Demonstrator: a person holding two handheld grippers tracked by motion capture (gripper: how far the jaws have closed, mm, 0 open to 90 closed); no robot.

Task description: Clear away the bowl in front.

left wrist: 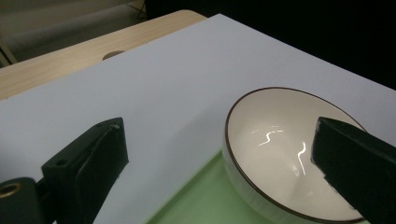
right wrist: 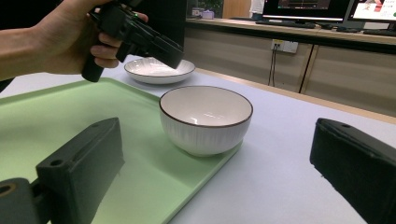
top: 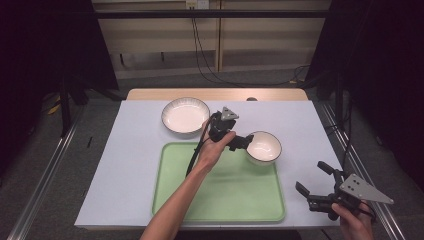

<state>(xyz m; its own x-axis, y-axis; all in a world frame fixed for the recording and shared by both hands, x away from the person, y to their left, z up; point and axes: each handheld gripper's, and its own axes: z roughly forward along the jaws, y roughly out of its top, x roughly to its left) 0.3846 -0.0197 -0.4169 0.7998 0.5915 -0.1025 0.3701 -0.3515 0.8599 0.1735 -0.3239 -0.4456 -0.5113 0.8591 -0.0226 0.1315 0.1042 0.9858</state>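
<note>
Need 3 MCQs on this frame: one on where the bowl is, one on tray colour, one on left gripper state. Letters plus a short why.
1. Where is the bowl?
A. on the tray's corner
B. inside the plate
C. on the floor

2. What colour is the tray?
A. blue
B. green
C. red

3. The left gripper is:
A. shut on the plate
B. shut on the tray
C. open beside the bowl

Answers: 1 A, the right gripper view shows the bowl resting on the tray's corner. 2 B, it is pale green in every view. 3 C, the left gripper view shows its jaws spread, holding nothing.
</note>
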